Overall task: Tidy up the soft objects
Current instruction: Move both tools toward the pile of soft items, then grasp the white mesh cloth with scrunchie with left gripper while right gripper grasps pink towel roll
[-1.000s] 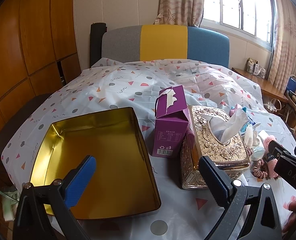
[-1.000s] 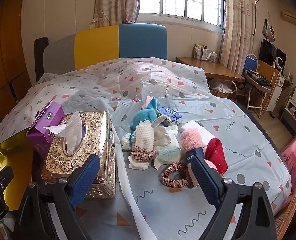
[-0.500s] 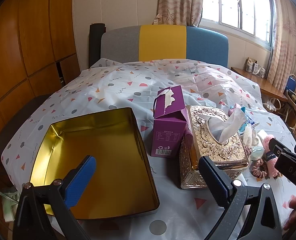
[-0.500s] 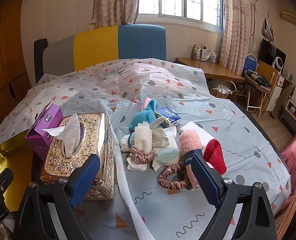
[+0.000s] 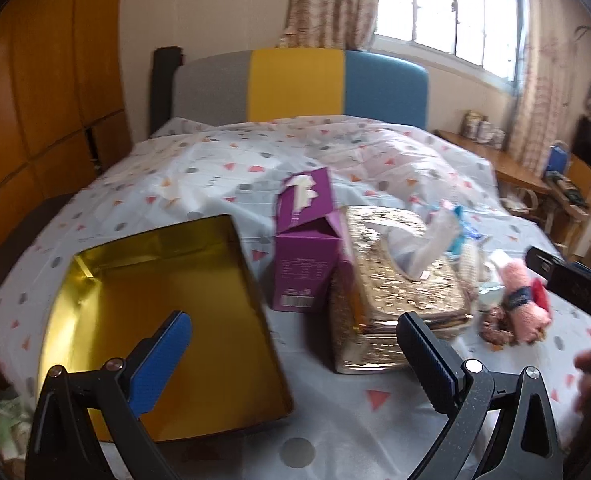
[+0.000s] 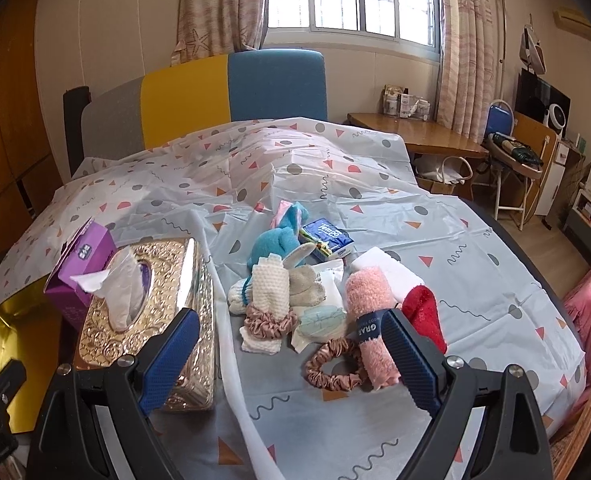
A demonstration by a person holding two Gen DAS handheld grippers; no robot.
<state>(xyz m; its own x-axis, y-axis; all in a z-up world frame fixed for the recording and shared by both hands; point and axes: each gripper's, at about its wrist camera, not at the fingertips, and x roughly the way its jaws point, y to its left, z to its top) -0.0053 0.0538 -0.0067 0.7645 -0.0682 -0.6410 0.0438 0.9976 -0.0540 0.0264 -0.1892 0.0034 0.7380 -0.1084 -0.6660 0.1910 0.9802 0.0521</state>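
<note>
Left tool (image 5: 291,344) swung right since 1 s ago, view blurred; jaws wide apart, nothing held, above gold tin (image 5: 155,320) at bed's near-left corner. Right tool (image 6: 287,348) crept nearer soft pile, gaping, empty. Pink towel (image 6: 369,324) lay mid-bed, likely first pick.
</note>
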